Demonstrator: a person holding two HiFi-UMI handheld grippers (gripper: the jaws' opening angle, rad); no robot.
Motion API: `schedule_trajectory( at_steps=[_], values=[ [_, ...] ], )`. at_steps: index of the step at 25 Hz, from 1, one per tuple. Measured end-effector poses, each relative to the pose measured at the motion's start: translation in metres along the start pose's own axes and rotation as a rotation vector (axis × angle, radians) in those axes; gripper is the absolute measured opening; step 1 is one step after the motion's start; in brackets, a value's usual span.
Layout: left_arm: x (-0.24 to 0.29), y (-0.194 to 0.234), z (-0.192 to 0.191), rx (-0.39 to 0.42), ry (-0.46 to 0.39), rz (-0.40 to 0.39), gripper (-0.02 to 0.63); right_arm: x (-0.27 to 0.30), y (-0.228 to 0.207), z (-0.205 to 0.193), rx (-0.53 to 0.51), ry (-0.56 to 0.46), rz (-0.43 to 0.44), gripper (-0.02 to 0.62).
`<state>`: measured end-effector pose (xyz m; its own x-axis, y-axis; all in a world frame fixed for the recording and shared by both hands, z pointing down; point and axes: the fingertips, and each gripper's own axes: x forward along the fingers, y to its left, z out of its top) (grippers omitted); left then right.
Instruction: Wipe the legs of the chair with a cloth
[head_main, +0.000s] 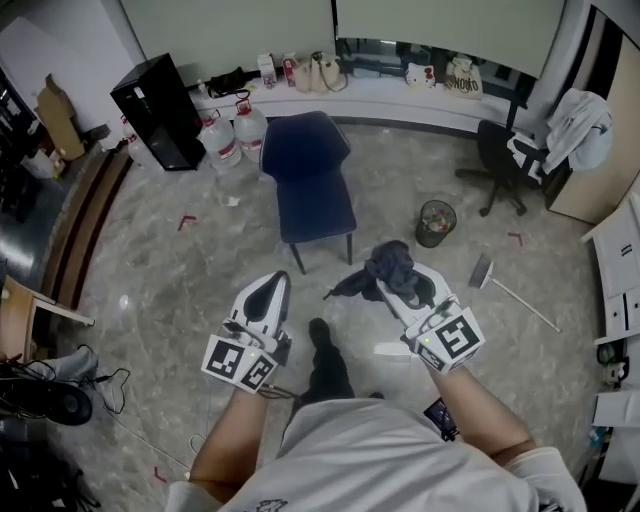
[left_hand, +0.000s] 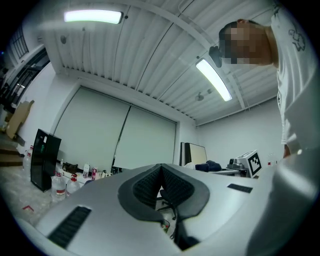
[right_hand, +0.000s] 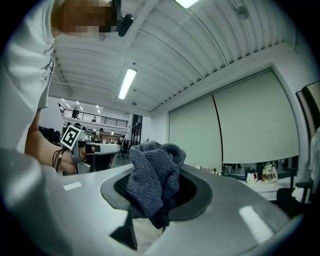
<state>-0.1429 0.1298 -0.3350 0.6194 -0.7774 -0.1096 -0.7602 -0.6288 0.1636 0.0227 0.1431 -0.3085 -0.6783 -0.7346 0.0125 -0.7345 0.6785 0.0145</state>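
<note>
- Cloth (head_main: 392, 264): a dark grey terry cloth bunched up at the tip of the right gripper (head_main: 408, 288), low and right of centre in the head view.
- In the right gripper view the jaws are clamped on the cloth (right_hand: 151, 182). Its folds bulge above the pads and a dark corner hangs below them.
- The left gripper (head_main: 268, 296) is held level with the right one, well apart from it. In the left gripper view its jaws (left_hand: 161, 174) are closed pad to pad with nothing between them.
- The person's dark shoe (head_main: 320, 332) stands on the floor between the two grippers.
- A strip of bare marbled floor (head_main: 165, 265) lies between the gripper tips and the chair. There is wide open room to the chair's left.
- The chair (head_main: 310, 172) is dark blue and stands upright just beyond the grippers. Its front edge faces the person.
- Its two thin black front legs (head_main: 297, 258) show below the seat. The cloth is near the right-hand one but not touching it.
- A small round waste bin (head_main: 436, 222) stands near the chair's right side, apart from it.
- A long-handled tool (head_main: 512, 294) lies flat on the floor farther right.
- Two large water bottles (head_main: 236, 134) stand close behind the chair's left rear corner, next to a black cabinet (head_main: 158, 112).
- A black office chair (head_main: 498, 160) stands at the far right.
- A long white ledge (head_main: 400, 96) closes off the far side.
</note>
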Motion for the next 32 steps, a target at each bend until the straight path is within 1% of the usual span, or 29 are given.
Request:
schedule_trajectory(
  at_steps=[2,4,8,11,14,17,20,22,24,26,29,32],
  values=[
    [0.042,0.042,-0.013,-0.007,0.001,0.007,0.005,0.041,-0.031,-0.012,-0.009,0.018,-0.001,0.135],
    [0.089,0.081,-0.028,-0.007,0.004,-0.009,0.005,0.081,-0.066,-0.024,-0.022,0.027,-0.004,0.135],
    [0.181,0.153,-0.059,-0.006,0.01,-0.113,0.005,0.162,-0.137,-0.039,-0.045,0.002,-0.032,0.135],
    [0.242,0.198,-0.083,-0.006,0.014,-0.158,0.005,0.214,-0.191,-0.061,-0.056,0.026,-0.056,0.135],
    [0.299,0.234,-0.116,0.01,0.02,-0.157,0.005,0.252,-0.245,-0.095,-0.051,0.049,-0.063,0.135],
    [0.332,0.26,-0.167,0.021,0.039,-0.131,0.005,0.279,-0.28,-0.147,-0.031,0.073,-0.045,0.135],
    [0.349,0.278,-0.238,0.025,0.052,-0.088,0.005,0.297,-0.302,-0.222,-0.01,0.092,-0.002,0.135],
    [0.356,0.285,-0.295,0.033,0.046,-0.064,0.005,0.305,-0.314,-0.285,-0.005,0.104,0.027,0.135],
    [0.364,0.293,-0.363,0.037,0.04,-0.055,0.005,0.312,-0.326,-0.356,-0.013,0.107,0.052,0.135],
    [0.369,0.303,-0.441,0.039,0.054,-0.061,0.005,0.317,-0.333,-0.436,-0.021,0.119,0.078,0.137],
    [0.378,0.319,-0.556,0.047,0.077,-0.064,0.005,0.315,-0.346,-0.573,-0.007,0.187,0.106,0.137],
    [0.393,0.338,-0.65,0.074,0.075,-0.083,0.005,0.315,-0.368,-0.712,0.006,0.23,0.104,0.137]
  ],
)
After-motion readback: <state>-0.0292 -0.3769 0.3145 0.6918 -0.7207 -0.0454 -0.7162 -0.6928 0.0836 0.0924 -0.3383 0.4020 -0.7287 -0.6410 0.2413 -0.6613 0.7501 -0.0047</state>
